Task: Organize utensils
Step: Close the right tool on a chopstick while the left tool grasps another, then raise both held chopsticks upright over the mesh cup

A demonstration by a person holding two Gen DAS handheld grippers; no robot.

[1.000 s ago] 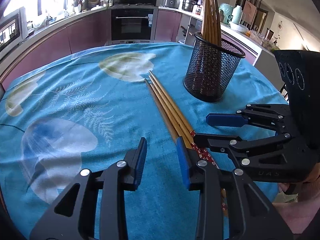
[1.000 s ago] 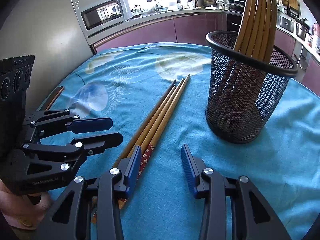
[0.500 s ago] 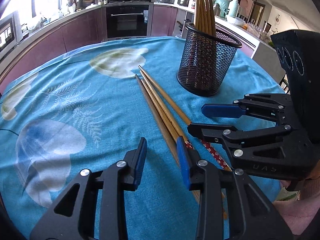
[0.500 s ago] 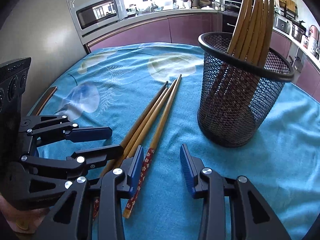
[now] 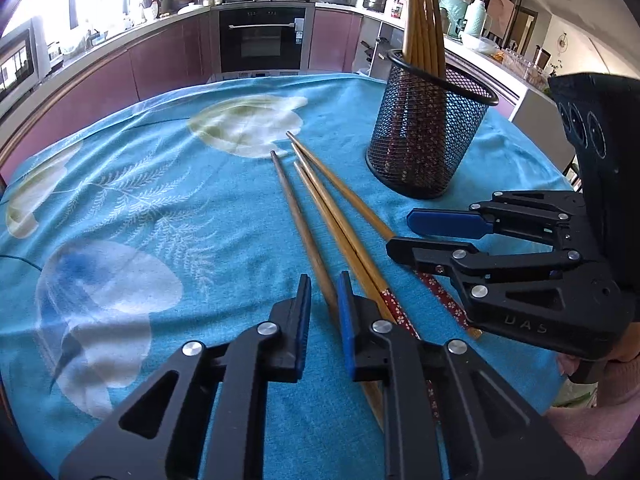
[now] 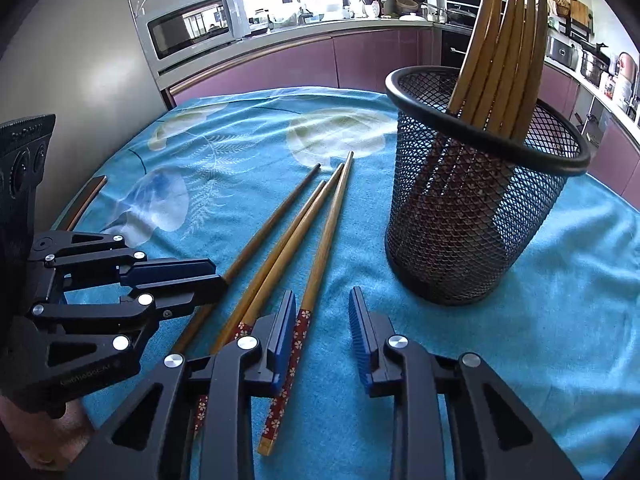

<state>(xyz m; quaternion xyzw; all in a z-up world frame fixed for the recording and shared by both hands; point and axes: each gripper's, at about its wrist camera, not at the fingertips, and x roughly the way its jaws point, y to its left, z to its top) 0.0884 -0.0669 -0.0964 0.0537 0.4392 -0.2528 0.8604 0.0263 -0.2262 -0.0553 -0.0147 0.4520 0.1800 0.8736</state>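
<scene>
Several wooden chopsticks [image 5: 320,208] lie on the blue cloth, also in the right wrist view [image 6: 296,224], some with red flowered ends. A black mesh holder [image 5: 424,140], also in the right wrist view [image 6: 472,216], stands upright with several chopsticks in it. My left gripper [image 5: 323,312] is low over the cloth, its narrow jaws around the leftmost, darker chopstick [image 5: 298,216], not clamped. My right gripper [image 6: 322,328] is open and empty, its left finger beside a flowered chopstick [image 6: 316,264]. Each gripper shows in the other's view: the right [image 5: 416,236], the left [image 6: 192,280].
The round table carries a blue cloth with jellyfish prints [image 5: 160,200]. Kitchen counters and an oven [image 5: 264,40] stand behind. A microwave [image 6: 192,28] is at the back left. The table's rim [image 6: 80,208] shows on the left.
My left gripper has moved forward and right and narrowed its jaws around the leftmost chopstick. The chopsticks have spread a little apart. My right gripper has stayed open and drifted slightly.
</scene>
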